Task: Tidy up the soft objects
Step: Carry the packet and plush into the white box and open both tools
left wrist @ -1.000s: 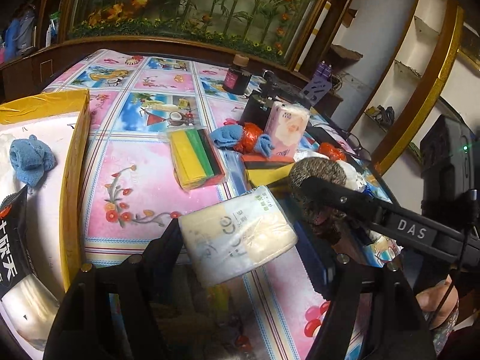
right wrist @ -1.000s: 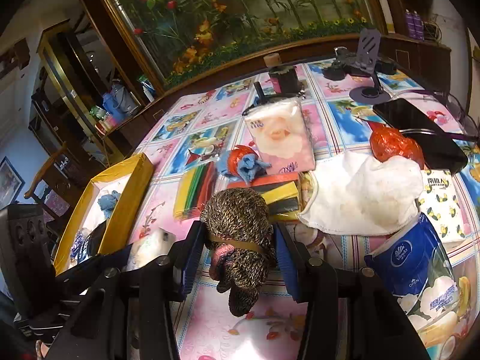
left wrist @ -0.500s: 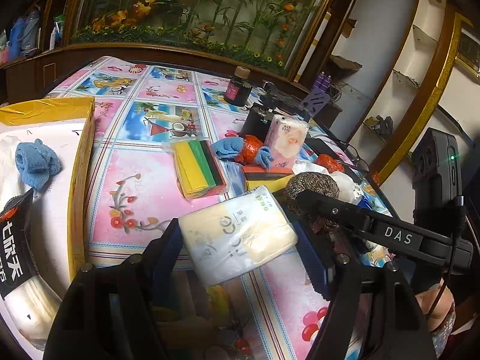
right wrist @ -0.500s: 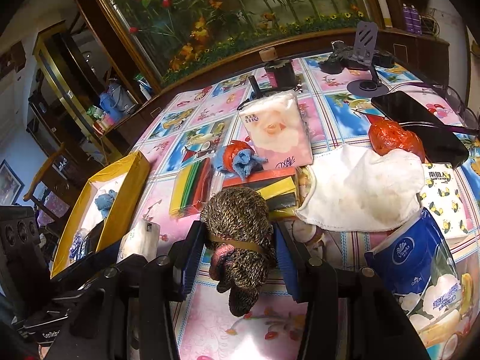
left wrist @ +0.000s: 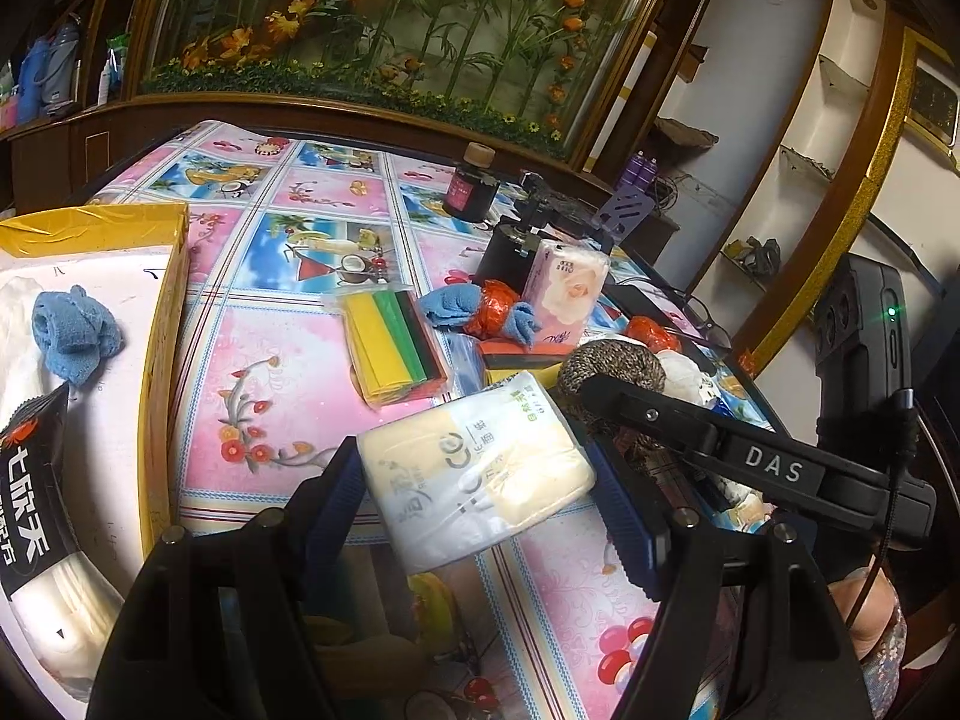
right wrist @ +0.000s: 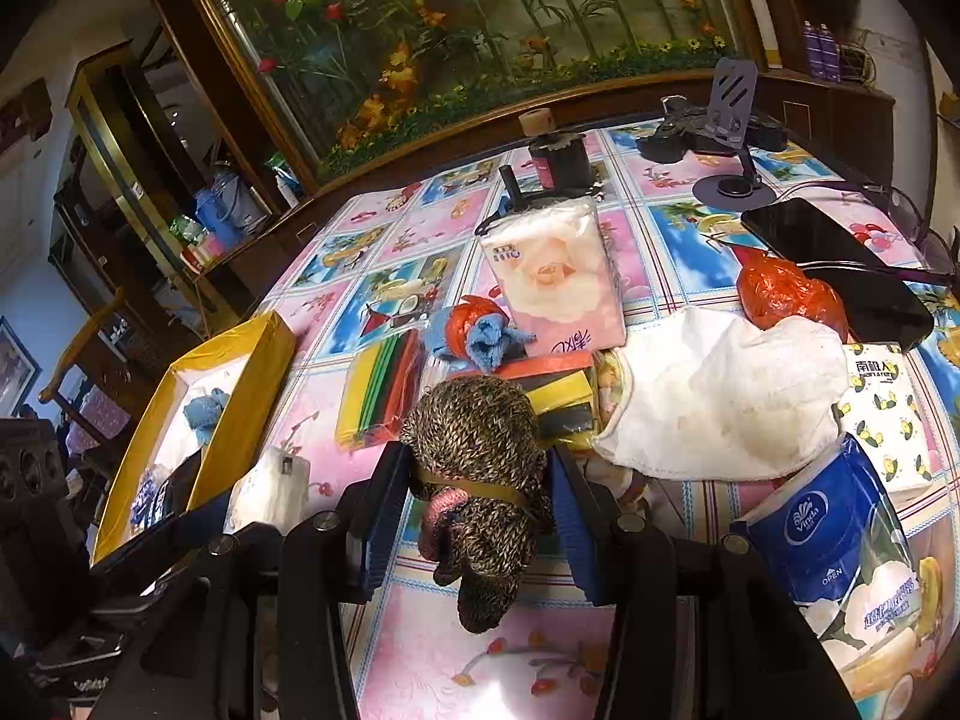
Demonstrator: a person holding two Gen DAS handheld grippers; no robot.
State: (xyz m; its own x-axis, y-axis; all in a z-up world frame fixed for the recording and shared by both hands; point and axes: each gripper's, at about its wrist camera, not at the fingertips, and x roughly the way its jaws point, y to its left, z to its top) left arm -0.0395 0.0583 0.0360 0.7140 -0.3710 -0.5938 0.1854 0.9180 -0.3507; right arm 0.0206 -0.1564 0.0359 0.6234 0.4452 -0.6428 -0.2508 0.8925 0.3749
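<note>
Seemingly unchanged, tissue pack [left wrist: 474,468] gripped, knitted bundle [right wrist: 480,480] gripped

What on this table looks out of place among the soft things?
The black phone and the dark bottle at the far side of the table are hard items, unlike the tissue packs and cloths around them.

Indoor light, moderately bright on the table [left wrist: 288,360]; corners fall to black vignette. Strong fisheye bending at edges. Glare on plastic-wrapped tissue pack [left wrist: 474,468]. Focus mostly sharp, grippers' bodies dark.
</note>
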